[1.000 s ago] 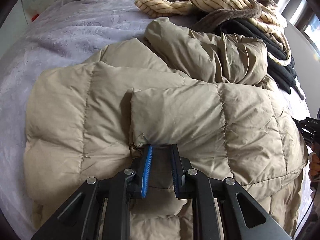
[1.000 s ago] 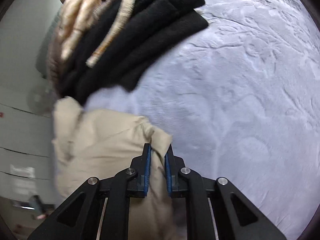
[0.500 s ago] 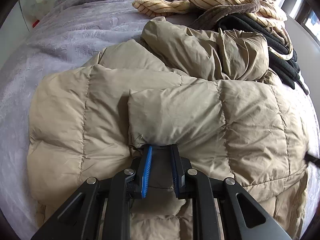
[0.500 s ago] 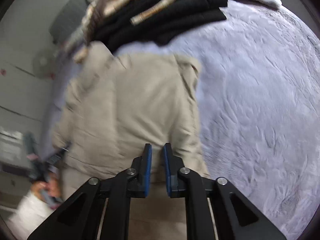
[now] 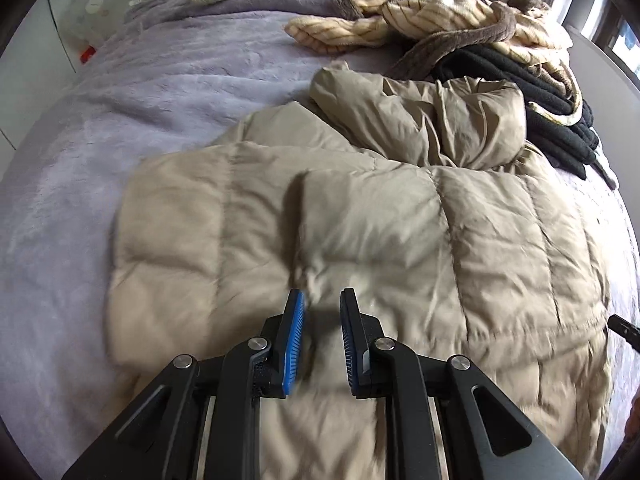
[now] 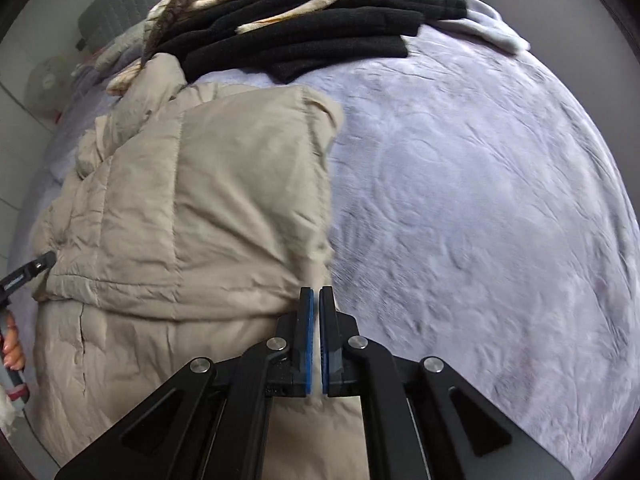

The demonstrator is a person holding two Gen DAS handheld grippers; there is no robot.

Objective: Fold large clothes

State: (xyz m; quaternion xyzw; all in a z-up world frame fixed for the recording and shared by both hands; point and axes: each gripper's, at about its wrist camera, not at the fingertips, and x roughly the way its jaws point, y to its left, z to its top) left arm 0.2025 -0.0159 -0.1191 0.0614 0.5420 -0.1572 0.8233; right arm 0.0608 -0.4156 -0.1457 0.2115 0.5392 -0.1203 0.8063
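I see the tan puffer jacket (image 5: 400,240) lying folded on the lavender bed cover (image 5: 140,128), its quilted panels doubled over and a bunched part crumpled at the far end; beyond it sits a heap of black clothing (image 5: 532,92) and a cream striped knit (image 5: 420,16); my left gripper (image 5: 322,296) hangs just above the jacket's near fold with its jaws a moderate gap apart and nothing between the blue pads (image 5: 294,336); the view is somewhat blurred there; on the other side, my right gripper (image 6: 316,294) sits at the jacket's (image 6: 192,208) right edge, where the fabric meets the bed cover (image 6: 480,200); its jaws are nearly together, only a thin slit between them, and I see no cloth pinched in that slit; the black clothing (image 6: 320,32) lies past the jacket's far corner
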